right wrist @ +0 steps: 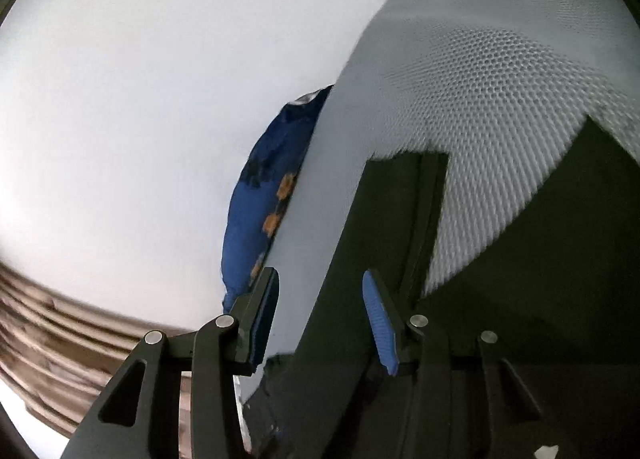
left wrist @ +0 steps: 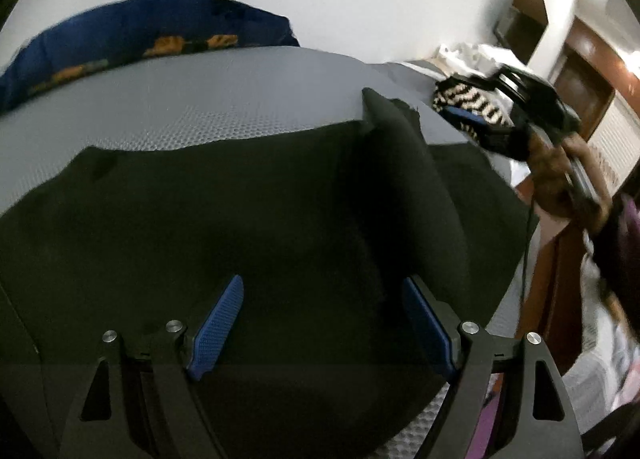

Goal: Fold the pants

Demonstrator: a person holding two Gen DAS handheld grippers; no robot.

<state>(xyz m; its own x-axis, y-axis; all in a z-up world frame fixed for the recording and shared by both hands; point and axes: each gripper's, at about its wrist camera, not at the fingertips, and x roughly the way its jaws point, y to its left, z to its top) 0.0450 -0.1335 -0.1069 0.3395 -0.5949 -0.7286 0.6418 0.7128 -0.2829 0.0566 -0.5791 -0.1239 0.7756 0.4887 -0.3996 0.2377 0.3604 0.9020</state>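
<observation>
Left gripper [left wrist: 320,323] spread wide, empty, over dark pants [left wrist: 248,219] lying on grey mesh surface [left wrist: 192,99]. Right gripper [right wrist: 320,315] also parted, empty; only left view shows right hand [left wrist: 560,167]. Blue cushion [left wrist: 120,35] far.

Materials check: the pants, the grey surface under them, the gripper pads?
Pants: matte black woven cloth, probably cotton blend; creases softly. Surface: grey honeycomb mesh fabric, likely a mattress cover. Left gripper pads: blue knurled rubber or plastic, on black arms.

grey mesh mattress [left wrist: 200,107], blue patterned pillow [left wrist: 132,39], zigzag cloth [left wrist: 472,103]
</observation>
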